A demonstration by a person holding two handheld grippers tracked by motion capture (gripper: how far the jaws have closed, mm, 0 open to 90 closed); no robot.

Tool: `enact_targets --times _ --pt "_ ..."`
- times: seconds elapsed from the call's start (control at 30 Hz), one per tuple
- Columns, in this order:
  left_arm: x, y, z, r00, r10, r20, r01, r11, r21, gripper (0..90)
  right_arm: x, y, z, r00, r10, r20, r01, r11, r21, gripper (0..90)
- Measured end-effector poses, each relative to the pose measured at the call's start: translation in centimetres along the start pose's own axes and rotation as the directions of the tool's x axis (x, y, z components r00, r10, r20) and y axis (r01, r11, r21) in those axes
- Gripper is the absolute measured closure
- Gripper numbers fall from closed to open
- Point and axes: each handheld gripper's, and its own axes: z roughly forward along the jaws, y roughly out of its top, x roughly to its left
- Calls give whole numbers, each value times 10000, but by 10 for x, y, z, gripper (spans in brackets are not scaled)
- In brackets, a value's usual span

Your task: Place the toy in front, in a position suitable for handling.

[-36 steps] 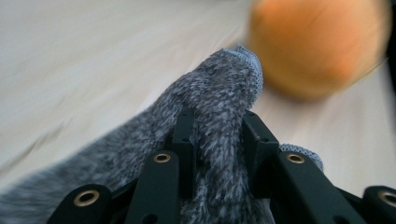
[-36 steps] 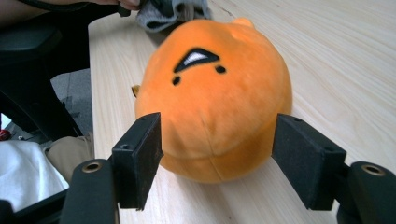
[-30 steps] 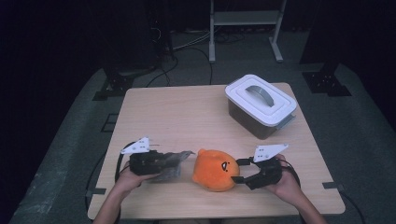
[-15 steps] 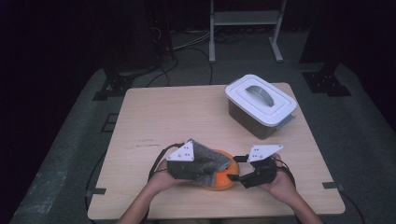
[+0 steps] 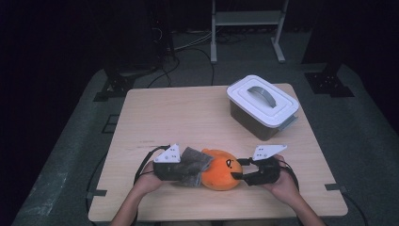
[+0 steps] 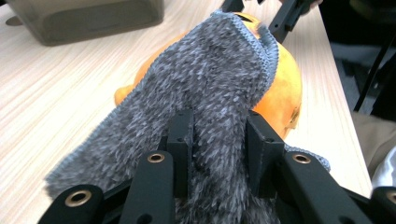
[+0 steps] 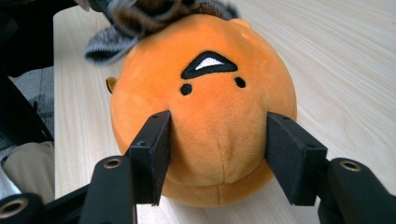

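1. Two grippers are working near the table's front edge. The left gripper (image 6: 217, 140) is clamping a grey fuzzy cloth (image 6: 205, 84), draping it on the round orange plush toy (image 7: 205, 107).
2. The right gripper (image 7: 217, 158), its jaws just closing, is squeezing the toy's sides.
3. Risk: the toy is soft, so wiping pressure could be rolling it out of the grip.
4. The lidded grey plastic box (image 5: 261, 106) is sitting well apart, leaving the wooden table (image 5: 179, 113) open.

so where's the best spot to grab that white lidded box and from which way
Judging by its shape, the grey arched handle on top of the white lid looks best: it rises clear of the lid and leaves a gap beneath. Come straight down from above with the jaws set across the handle's narrow width. The box sits upright on the table, so its top is unobstructed.
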Motion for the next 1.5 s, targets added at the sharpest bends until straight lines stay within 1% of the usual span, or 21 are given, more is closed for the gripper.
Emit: enact_targets --times 0.1,0.2,0.3,0.37,0.47,0.5,0.6,0.7,0.73,0.8,0.83,0.93,0.97,1.0,1.07,1.1,1.13,1.23,1.33,1.43,1.5 --pt "-3 3 2 9998 -10 200 15 9996 -278 676 -1 -1 0 9999 129 -43 -129 9999 -7 416" --pt "-10 13 7 9986 125 513 -91 9977 -669 676 0 1 1 9994 336 -21 -336 9994 -9 419" --pt "-18 22 15 9956 382 853 -302 9951 -938 676 4 4 2 9995 305 51 -305 9995 -75 412" --pt "-23 27 19 9933 614 983 -508 9930 -1066 676 10 6 3 9998 23 192 -22 10000 -57 413" --pt "-24 27 21 9932 724 907 -644 9940 -887 679 10 5 3 9998 -42 197 42 10000 -17 422" --pt "-22 26 20 9943 600 879 -520 9945 -904 687 9 5 3 9998 -82 167 82 10000 1 425" --pt "-15 19 15 9971 517 560 -483 9970 -599 699 5 2 2 9999 -91 87 90 10000 5 427" --pt "-7 9 8 9995 230 233 -221 9991 -365 701 3 0 1 10000 -86 24 86 10000 3 426" --pt "-7 9 8 9995 230 233 -221 9991 -365 702 3 0 1 10000 -86 24 86 10000 3 426" --pt "-3 4 4 9997 -12 245 21 9993 -360 702 2 -1 1 10000 -89 15 89 10000 27 425" --pt "-2 2 4 9993 -168 348 186 9985 -523 703 2 -1 0 10000 -92 -4 92 10000 24 426" --pt "-3 6 5 9984 -197 521 235 9970 -735 704 2 -1 1 10000 -77 -21 77 9999 72 425" --pt "-5 9 6 9975 -216 673 281 9948 -976 704 2 -1 1 9999 -115 -14 115 9999 87 426" --pt "-7 13 6 9968 -171 781 261 9929 -1157 704 7 2 2 9988 -492 18 491 9987 146 432" --pt "-11 20 7 9962 -13 866 131 9907 -1355 704 9 3 2 9980 -629 27 628 9979 169 434" --pt "-13 22 9 9959 62 905 68 9897 -1427 703 16 5 4 9946 -1036 54 1035 9943 241 436" --pt "-14 24 10 9954 126 947 9 9899 -1419 703 16 5 4 9946 -1036 54 1035 9943 241 436" --pt "-14 21 14 9954 169 943 -59 9933 -1154 703 22 6 5 9885 -1506 134 1501 9882 303 438" --pt "-11 17 12 9981 192 589 -144 9966 -809 705 19 4 3 9908 -1352 2 1352 9906 204 441" --pt "-6 11 7 9998 -12 195 24 9983 -581 703 12 2 1 9937 -1116 -92 1118 9935 204 440" --pt "-2 6 5 9993 -308 220 322 9975 -636 700 8 0 0 9972 -729 -192 732 9972 162 426"
